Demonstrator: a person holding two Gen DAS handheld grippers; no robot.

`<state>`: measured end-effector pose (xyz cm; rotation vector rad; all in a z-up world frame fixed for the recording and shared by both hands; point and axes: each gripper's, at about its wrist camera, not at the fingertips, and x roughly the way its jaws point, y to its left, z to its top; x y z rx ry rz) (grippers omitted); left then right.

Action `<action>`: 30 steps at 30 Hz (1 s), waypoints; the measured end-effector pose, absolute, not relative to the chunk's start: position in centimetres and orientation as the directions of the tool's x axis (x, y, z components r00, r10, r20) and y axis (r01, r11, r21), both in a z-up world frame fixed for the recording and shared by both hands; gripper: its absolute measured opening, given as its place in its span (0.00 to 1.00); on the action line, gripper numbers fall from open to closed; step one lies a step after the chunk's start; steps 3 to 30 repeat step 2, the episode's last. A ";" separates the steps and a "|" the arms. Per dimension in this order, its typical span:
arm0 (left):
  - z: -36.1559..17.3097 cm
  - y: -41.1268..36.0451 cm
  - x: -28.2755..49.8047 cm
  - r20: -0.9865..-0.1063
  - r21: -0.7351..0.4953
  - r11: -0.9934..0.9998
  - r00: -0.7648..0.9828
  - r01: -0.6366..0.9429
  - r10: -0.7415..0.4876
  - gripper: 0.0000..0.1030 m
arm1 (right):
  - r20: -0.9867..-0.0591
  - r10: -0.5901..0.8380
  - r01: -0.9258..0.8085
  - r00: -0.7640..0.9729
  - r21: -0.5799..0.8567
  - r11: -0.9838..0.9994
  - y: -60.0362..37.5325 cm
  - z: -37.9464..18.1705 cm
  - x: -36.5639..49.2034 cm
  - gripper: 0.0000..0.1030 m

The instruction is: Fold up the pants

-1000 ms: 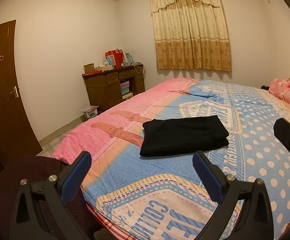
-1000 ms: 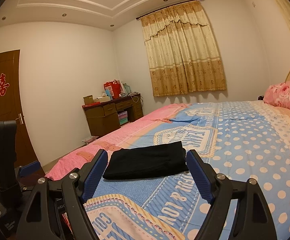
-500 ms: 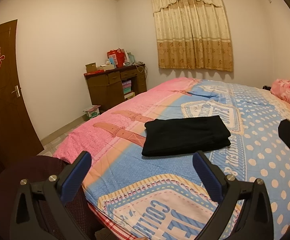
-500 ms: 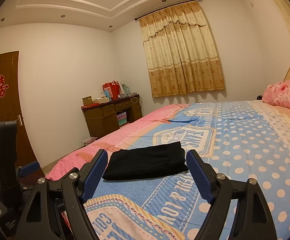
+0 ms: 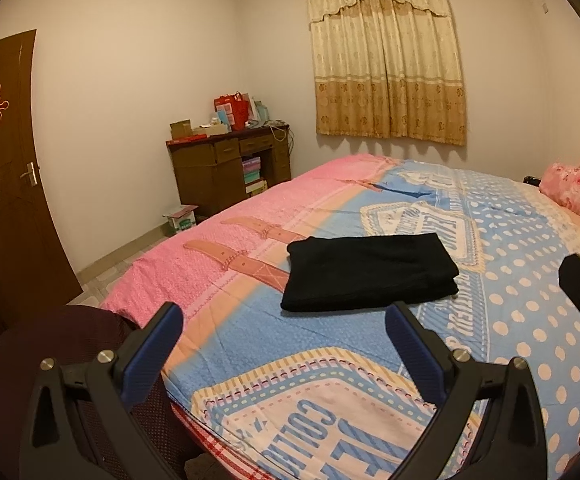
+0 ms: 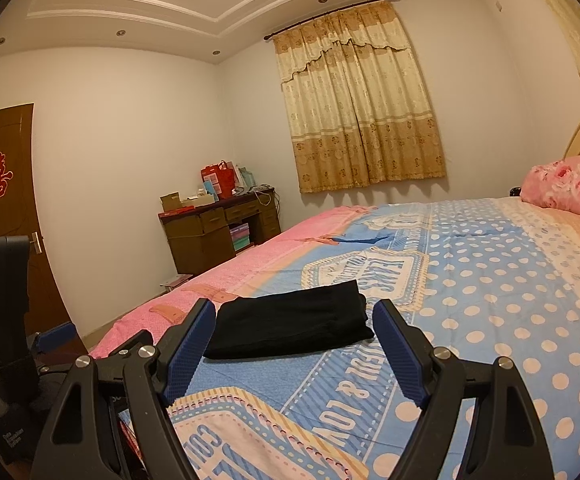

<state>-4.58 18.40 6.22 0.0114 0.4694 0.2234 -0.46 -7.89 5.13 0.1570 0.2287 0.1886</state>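
Risk: any further contact from either tool could drag the top layer and undo the fold. Black fabric pants lie ahead of the left gripper, a neat flat rectangle on the patterned blue-and-pink bedspread. Left gripper and right gripper both spread wide, holding nothing.

We see a wide bed covered by a printed spread: pink along its left side, then a peach band, then light blue with pale polka dots and large lettered badge motifs. Directly on the spread, near the foot and about where the pink gives way to blue, lie the black pants, folded into a flat, neat rectangle with layered edges showing at the right end. At the head of the bed, well apart from the pants, a pink floral pillow rests on the spread.
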 end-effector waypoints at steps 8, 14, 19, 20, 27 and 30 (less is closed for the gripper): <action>6.2 18.5 -4.5 -0.450 0.062 0.976 0.867 -0.209 0.214 1.00 | -0.211 0.201 -0.165 0.957 0.178 0.970 -7.9 5.1 -0.5 0.80; 6.2 18.5 -4.5 -0.450 0.062 0.976 0.867 -0.209 0.214 1.00 | -0.211 0.201 -0.165 0.957 0.178 0.970 -7.9 5.1 -0.5 0.80; 6.2 18.5 -4.5 -0.450 0.062 0.976 0.867 -0.209 0.214 1.00 | -0.211 0.201 -0.165 0.957 0.178 0.970 -7.9 5.1 -0.5 0.80; 6.2 18.5 -4.5 -0.450 0.062 0.976 0.867 -0.209 0.214 1.00 | -0.211 0.201 -0.165 0.957 0.178 0.970 -7.9 5.1 -0.5 0.80; 6.2 18.5 -4.5 -0.450 0.062 0.976 0.867 -0.209 0.214 1.00 | -0.211 0.201 -0.165 0.957 0.178 0.970 -7.9 5.1 -0.5 0.80; 6.2 18.5 -4.5 -0.450 0.062 0.976 0.867 -0.209 0.214 1.00 | -0.211 0.201 -0.165 0.957 0.178 0.970 -7.9 5.1 -0.5 0.80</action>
